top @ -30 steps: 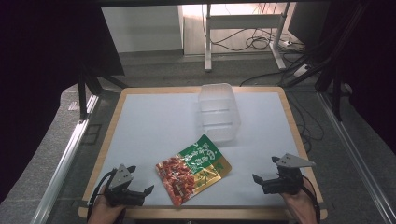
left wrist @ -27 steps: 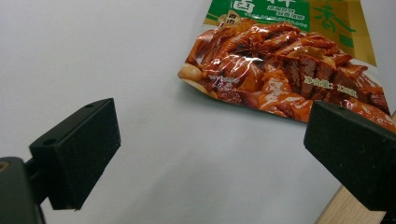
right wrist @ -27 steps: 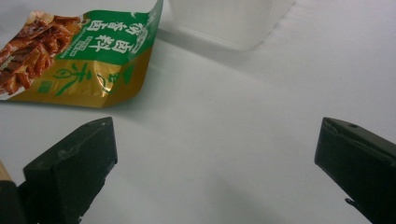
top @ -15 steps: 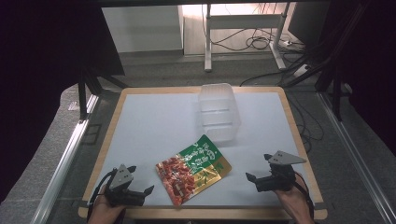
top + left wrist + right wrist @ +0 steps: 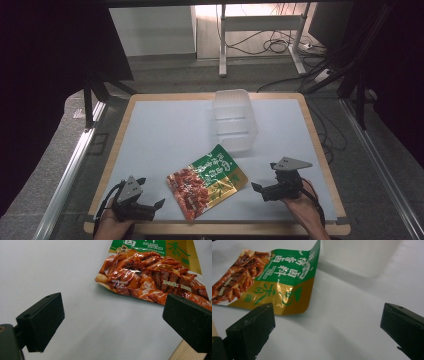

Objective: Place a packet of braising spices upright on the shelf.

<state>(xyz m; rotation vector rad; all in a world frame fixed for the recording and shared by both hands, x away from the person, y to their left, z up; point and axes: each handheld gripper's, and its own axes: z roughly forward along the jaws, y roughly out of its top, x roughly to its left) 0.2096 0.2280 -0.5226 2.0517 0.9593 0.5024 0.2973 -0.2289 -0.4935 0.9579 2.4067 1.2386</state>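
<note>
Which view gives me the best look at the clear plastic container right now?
The high view: the clear plastic container shows whole, standing just beyond the snack packet. The right gripper view catches just its lower wall at the top edge.

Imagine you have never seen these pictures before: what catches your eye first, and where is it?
The bright snack packet, red, green and gold, lies flat at the near middle of the pale table. Just behind it stands a clear plastic container, empty as far as can be seen. The left tongs and right tongs flank the packet, each with jaws apart and holding nothing.
</note>
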